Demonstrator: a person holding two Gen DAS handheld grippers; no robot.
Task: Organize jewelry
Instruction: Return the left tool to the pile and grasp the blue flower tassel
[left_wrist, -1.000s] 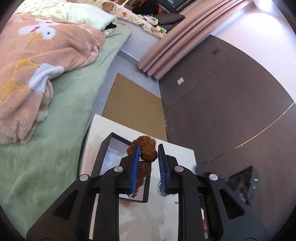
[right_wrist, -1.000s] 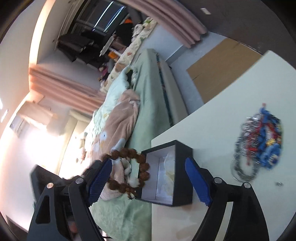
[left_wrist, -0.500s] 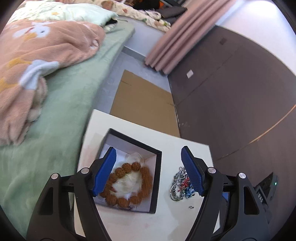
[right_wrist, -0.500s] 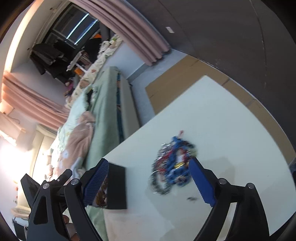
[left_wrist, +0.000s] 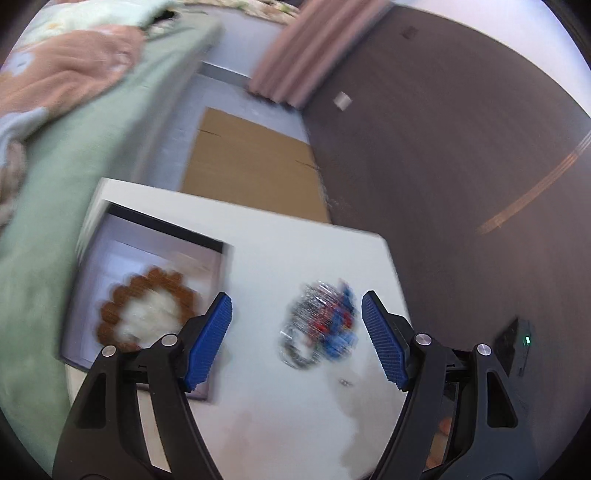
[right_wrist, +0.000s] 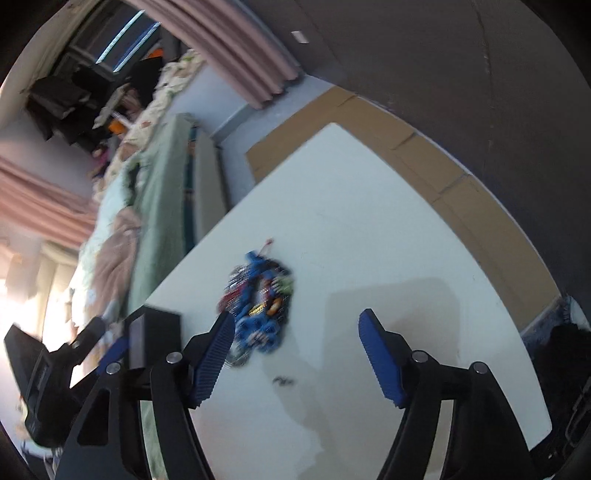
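A brown bead bracelet (left_wrist: 147, 306) lies inside an open black box (left_wrist: 110, 236) with a white lining, at the left of the white table (left_wrist: 280, 251). A tangled pile of blue, red and silver jewelry (left_wrist: 321, 325) lies on the table to the box's right. My left gripper (left_wrist: 295, 325) is open and empty above the table, with the pile between its fingers. My right gripper (right_wrist: 295, 343) is open and empty; the pile (right_wrist: 258, 306) sits just ahead of its left finger. The box (right_wrist: 155, 339) shows at the left of the right wrist view.
A small loose piece (left_wrist: 345, 383) lies on the table near the pile. A green bed (left_wrist: 74, 140) with a pink blanket borders the table's left side. Flat cardboard (left_wrist: 251, 162) lies on the floor beyond the table. A dark wall (left_wrist: 461, 147) stands at the right.
My left gripper opened and let the brown bracelet drop into the box, then swung right over the jewelry pile. My right gripper also turned from the box toward the pile.
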